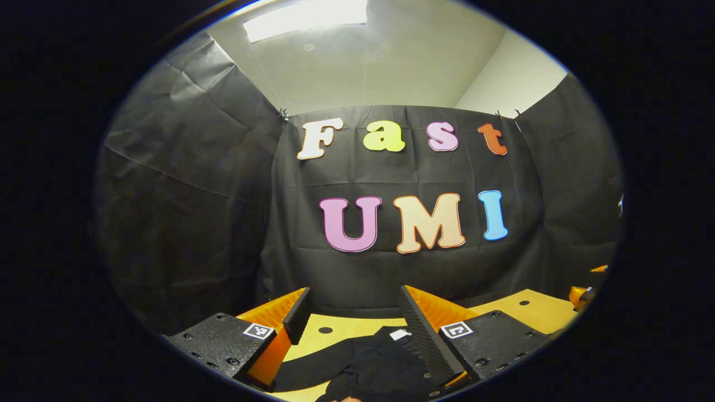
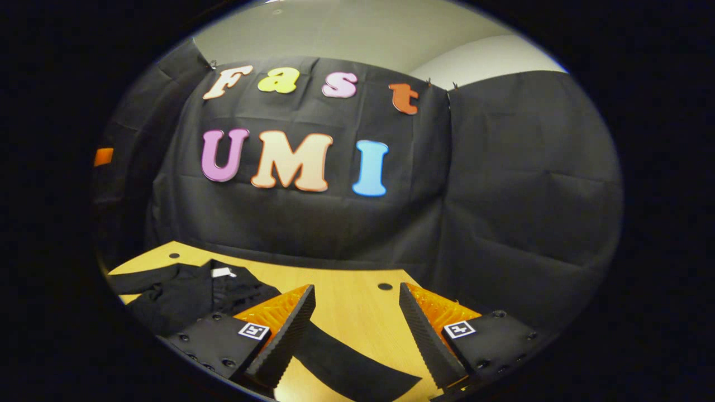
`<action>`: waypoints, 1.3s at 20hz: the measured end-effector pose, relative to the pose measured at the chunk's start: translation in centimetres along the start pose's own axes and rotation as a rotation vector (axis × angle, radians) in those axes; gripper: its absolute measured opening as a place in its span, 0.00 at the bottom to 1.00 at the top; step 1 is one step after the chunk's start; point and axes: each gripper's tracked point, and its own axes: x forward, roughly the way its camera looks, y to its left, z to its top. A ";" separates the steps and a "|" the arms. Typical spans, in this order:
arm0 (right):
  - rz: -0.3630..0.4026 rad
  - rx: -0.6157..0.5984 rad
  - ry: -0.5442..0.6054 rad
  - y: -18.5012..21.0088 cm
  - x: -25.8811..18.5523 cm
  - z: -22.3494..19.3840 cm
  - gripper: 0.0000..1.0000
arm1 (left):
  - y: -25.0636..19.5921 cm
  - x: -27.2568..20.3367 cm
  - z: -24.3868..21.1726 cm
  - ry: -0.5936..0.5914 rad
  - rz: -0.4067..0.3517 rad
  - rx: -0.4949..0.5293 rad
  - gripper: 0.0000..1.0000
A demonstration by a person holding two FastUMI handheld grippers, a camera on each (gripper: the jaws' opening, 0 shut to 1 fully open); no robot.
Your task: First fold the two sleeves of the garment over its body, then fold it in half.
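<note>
Both the left hand-held gripper (image 1: 354, 315) and right hand-held gripper (image 2: 357, 312) are hanging spread wide over the soft black cloth garment (image 2: 190, 293) lying on the yellow wooden worktop (image 2: 346, 301).

Wooden table (image 2: 357, 301), ceiling light (image 1: 304, 17)

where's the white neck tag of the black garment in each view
Left gripper view: the white neck tag sits low at centre, between the left gripper fingers, on the black garment.
Right gripper view: the tag lies at lower left, left of the right gripper, at the garment's collar.
Shared landmark: the wooden table with its dark holes.
</note>
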 end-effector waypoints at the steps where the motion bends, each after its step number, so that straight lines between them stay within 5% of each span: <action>1: -0.010 0.008 0.038 -1.0 0.8 -1.7 0.97 | -0.1 -0.1 -0.1 0.004 0.006 0.006 0.92; 6: -0.013 0.003 0.202 -4.0 3.1 -8.2 0.97 | -0.8 -0.1 -0.4 0.024 0.034 0.031 0.92; 17: 0.119 -0.009 0.615 -6.6 3.1 -22.6 0.98 | -4.7 -0.8 -1.5 0.057 0.054 0.066 0.92; 23: 0.175 0.005 0.728 -6.7 1.6 -25.7 1.00 | -5.6 -1.0 -2.0 0.072 0.043 0.060 0.92; 25: 0.217 -0.023 0.715 -6.2 1.5 -25.6 0.86 | -5.2 -1.1 -2.1 0.074 0.043 0.063 0.93; 26: 0.232 -0.035 0.697 -5.6 1.8 -25.4 0.61 | -4.9 -1.1 -2.1 0.072 0.043 0.061 0.90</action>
